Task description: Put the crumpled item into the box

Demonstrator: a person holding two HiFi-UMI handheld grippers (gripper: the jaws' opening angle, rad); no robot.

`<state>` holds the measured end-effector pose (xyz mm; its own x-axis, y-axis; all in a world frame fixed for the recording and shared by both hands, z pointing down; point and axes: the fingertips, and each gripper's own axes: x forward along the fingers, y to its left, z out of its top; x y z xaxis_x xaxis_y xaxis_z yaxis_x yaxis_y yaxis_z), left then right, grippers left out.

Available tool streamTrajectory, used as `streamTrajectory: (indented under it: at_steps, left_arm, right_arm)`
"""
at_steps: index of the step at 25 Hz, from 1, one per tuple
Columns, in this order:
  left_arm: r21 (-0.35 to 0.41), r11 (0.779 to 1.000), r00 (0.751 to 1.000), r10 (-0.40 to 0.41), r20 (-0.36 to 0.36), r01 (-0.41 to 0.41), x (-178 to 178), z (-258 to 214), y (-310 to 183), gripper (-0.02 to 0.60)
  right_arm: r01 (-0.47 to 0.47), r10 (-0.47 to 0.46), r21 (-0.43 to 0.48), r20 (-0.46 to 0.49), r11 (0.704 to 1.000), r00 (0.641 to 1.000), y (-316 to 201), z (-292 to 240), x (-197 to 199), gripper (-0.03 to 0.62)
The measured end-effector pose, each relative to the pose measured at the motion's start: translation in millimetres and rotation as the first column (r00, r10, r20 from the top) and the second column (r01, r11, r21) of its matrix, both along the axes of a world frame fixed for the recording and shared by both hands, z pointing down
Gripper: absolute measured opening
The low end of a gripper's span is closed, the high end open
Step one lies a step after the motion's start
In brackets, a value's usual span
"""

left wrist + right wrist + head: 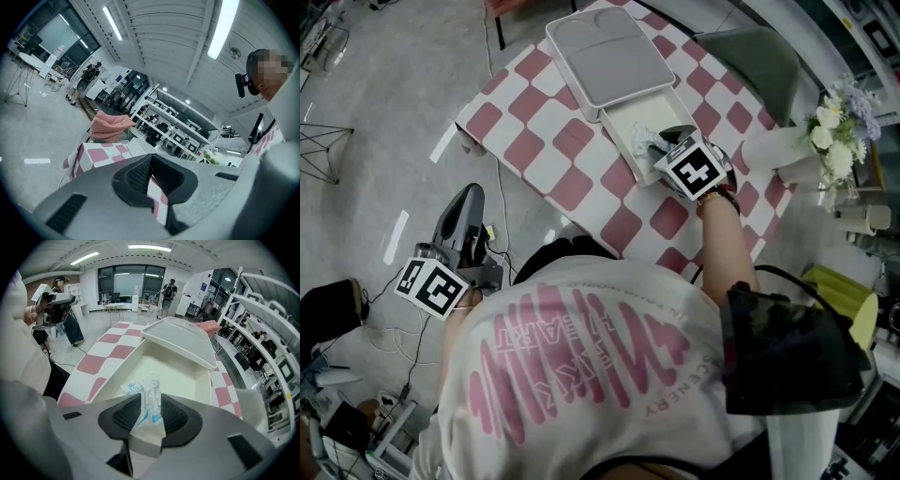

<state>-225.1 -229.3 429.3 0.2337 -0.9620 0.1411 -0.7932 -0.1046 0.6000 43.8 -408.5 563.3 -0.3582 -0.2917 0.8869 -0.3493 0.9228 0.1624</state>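
1. Left gripper [472, 202] is off the table's [546, 159] left edge, jaws slightly apart, empty.
2. Crumpled item [149, 395] is at the box's [199, 380] near end, between the right gripper's [149, 417] opening jaws.
3. Nearly done; full release and withdrawal remain.

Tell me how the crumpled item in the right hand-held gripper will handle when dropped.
The crumpled item looks like thin, creased wrapper, so probably floppy and very light. The jaws of the right hand-held gripper are opening around it; it may cling to a pad or flutter down. In the box it seems unlikely to roll.
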Motion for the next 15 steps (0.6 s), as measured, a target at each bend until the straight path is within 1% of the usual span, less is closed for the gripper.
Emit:
streamTrajectory:
  at_steps: [8,15]
  left_arm:
    - [0.001,1.0,1.0,0.005,-0.001,-0.005,0.0,0.0,-1.5,0.008]
    - [0.006,1.0,1.0,0.007,-0.008,-0.007,-1.3,1.8,1.5,0.008]
  right_arm:
    - [-0.006,0.007,-0.025,0.017,1.0,1.0,3.1,-2.6,0.3,0.152]
    - [-0.011,0.012,-0.027,0.024,1.0,1.0,8.0,-5.4,-0.5,0.152]
